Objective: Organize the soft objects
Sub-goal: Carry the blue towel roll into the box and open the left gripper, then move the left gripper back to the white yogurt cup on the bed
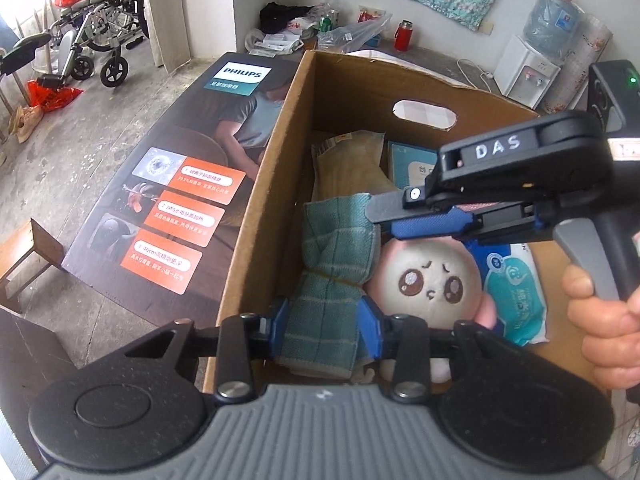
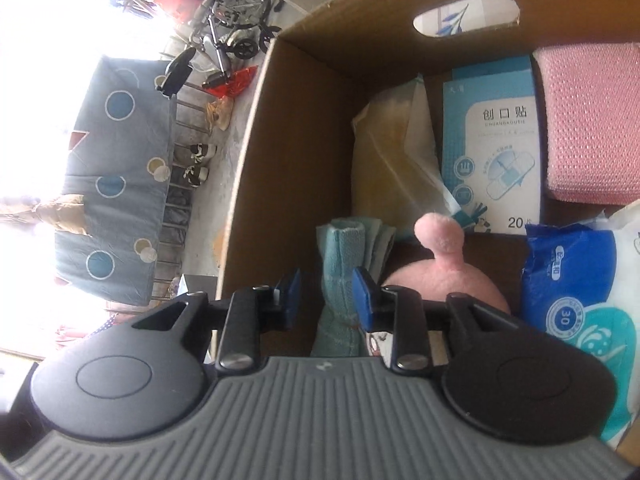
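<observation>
A folded teal towel (image 1: 336,248), tied round the middle with a thin band, lies along the left side of an open cardboard box (image 1: 272,160). My left gripper (image 1: 324,320) is open, its blue pads flanking the towel's near end. My right gripper (image 1: 384,216) reaches in from the right over the towel's far end, held by a hand (image 1: 600,320). In the right wrist view that gripper (image 2: 328,300) is open around the towel (image 2: 344,248), with a gap showing at its left pad. A pink-and-cream plush toy (image 1: 432,276) with a stitched face lies beside the towel, also pink in the right wrist view (image 2: 440,276).
The box (image 2: 288,140) also holds a blue wet-wipes pack (image 2: 580,280), a plaster carton (image 2: 492,140), a pink textured cloth (image 2: 588,120) and a yellowish packet (image 2: 384,160). A dark Philips carton (image 1: 180,184) lies left of the box. A wheelchair (image 1: 96,40) stands beyond.
</observation>
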`<control>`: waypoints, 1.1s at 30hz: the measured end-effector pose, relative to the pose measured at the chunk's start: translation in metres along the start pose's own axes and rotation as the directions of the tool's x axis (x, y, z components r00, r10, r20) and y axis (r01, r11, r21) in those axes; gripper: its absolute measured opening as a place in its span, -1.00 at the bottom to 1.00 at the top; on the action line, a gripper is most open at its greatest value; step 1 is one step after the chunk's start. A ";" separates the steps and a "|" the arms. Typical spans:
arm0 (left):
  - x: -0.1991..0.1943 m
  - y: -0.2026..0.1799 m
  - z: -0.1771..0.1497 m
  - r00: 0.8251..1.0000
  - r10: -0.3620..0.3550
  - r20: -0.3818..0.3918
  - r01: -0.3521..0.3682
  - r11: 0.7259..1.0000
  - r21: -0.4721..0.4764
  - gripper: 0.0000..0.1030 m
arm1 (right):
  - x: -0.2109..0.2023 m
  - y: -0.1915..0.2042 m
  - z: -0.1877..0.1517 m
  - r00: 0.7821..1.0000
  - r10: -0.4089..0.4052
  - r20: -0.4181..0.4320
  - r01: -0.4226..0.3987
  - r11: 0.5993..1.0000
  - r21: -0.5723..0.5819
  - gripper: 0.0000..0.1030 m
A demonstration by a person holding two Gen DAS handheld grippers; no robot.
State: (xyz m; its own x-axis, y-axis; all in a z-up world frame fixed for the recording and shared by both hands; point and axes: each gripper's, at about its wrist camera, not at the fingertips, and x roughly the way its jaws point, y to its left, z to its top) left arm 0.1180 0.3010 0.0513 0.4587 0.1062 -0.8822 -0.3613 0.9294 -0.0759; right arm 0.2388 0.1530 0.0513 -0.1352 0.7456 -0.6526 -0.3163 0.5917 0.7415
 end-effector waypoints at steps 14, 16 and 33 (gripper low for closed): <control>-0.038 -0.053 -0.016 0.985 -0.067 0.157 0.058 0.996 0.063 0.39 | -0.103 -0.009 -0.035 0.979 0.110 0.173 -0.102 0.993 -0.056 -0.02; -0.045 -0.068 -0.019 0.979 -0.090 0.184 0.074 0.993 0.091 0.40 | -0.130 -0.020 -0.044 0.970 0.121 0.211 -0.112 0.992 -0.053 -0.01; -0.074 -0.255 -0.090 0.883 -0.424 0.201 0.323 0.861 0.393 0.63 | -0.378 -0.199 -0.232 0.735 -0.153 0.661 0.052 0.984 0.169 0.09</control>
State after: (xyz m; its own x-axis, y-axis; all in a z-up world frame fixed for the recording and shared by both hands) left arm 0.1035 0.0241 0.0945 0.7213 -0.2288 -0.6537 0.1567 0.9733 -0.1678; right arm 0.1356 -0.3182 0.1143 0.5693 0.6601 -0.4900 -0.1594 0.6734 0.7219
